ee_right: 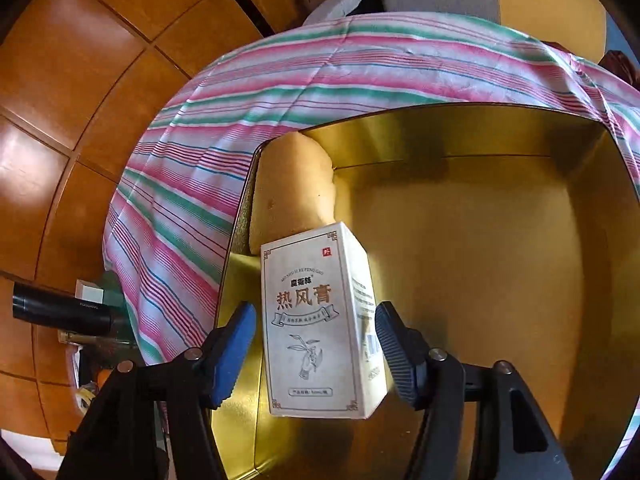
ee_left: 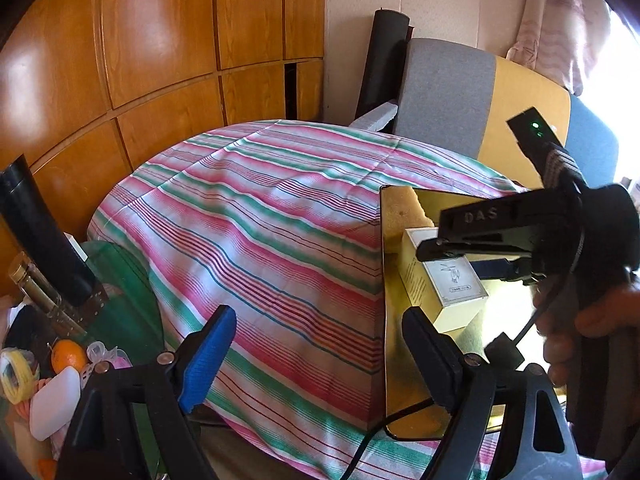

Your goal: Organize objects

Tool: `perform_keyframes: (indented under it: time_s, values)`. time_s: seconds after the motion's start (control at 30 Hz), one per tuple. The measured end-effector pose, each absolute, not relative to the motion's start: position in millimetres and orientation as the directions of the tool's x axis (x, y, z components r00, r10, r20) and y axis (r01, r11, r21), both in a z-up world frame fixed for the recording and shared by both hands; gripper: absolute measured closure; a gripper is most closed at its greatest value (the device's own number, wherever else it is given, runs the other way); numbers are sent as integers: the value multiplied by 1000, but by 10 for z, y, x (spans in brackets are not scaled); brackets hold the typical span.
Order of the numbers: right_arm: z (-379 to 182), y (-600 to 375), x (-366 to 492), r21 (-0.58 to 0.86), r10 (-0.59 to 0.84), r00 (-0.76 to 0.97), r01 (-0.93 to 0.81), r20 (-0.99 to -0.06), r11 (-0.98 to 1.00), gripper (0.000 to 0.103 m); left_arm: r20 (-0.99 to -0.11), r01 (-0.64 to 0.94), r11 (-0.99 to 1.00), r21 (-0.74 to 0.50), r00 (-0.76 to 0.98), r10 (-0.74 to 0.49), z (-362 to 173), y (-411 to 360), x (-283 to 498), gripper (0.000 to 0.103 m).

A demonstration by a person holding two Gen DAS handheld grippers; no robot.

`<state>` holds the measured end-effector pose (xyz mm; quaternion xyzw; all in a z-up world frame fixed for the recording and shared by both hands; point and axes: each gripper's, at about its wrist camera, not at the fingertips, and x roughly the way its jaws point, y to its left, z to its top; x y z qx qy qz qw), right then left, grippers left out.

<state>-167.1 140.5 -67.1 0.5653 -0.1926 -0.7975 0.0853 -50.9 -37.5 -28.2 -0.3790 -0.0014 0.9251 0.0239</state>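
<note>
A white carton with Chinese print [ee_right: 320, 320] stands in a gold tin [ee_right: 500, 260] on the striped cloth, next to a yellow sponge [ee_right: 292, 192]. My right gripper [ee_right: 316, 348] is open, its fingers either side of the carton with gaps showing. In the left wrist view the carton [ee_left: 444, 284] sits in the tin [ee_left: 394, 360] under the right gripper [ee_left: 440, 240]. My left gripper [ee_left: 320, 360] is open and empty above the cloth, left of the tin.
A striped cloth [ee_left: 260, 220] covers the table. At the left stand a black flask [ee_left: 40, 232], a gold-capped bottle [ee_left: 36, 288], an orange [ee_left: 68, 354], a white case [ee_left: 54, 402] and yarn. A chair [ee_left: 448, 92] stands behind.
</note>
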Motion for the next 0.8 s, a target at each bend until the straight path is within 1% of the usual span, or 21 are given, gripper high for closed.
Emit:
perform_keyframes:
  time_s: [0.3, 0.37, 0.6, 0.8]
  values:
    - [-563, 1548, -1459, 503, -447, -383, -55, -809, -863, 40, -693, -49, -999, -17, -719, 47, -251, -355, -496, 17]
    - [-502, 1576, -1388, 483, -430, -400, -37, -809, -875, 40, -689, -54, -998, -17, -723, 51, -229, -339, -485, 17]
    - [-323, 1748, -1020, 342, -305, -481, 11, -822, -940, 40, -680, -80, -996, -24, -730, 75, -166, -269, -431, 17]
    - [-263, 2001, -657, 265, -226, -535, 4, -814, -964, 34, -678, -120, -992, -32, -727, 110, -142, -162, -375, 17]
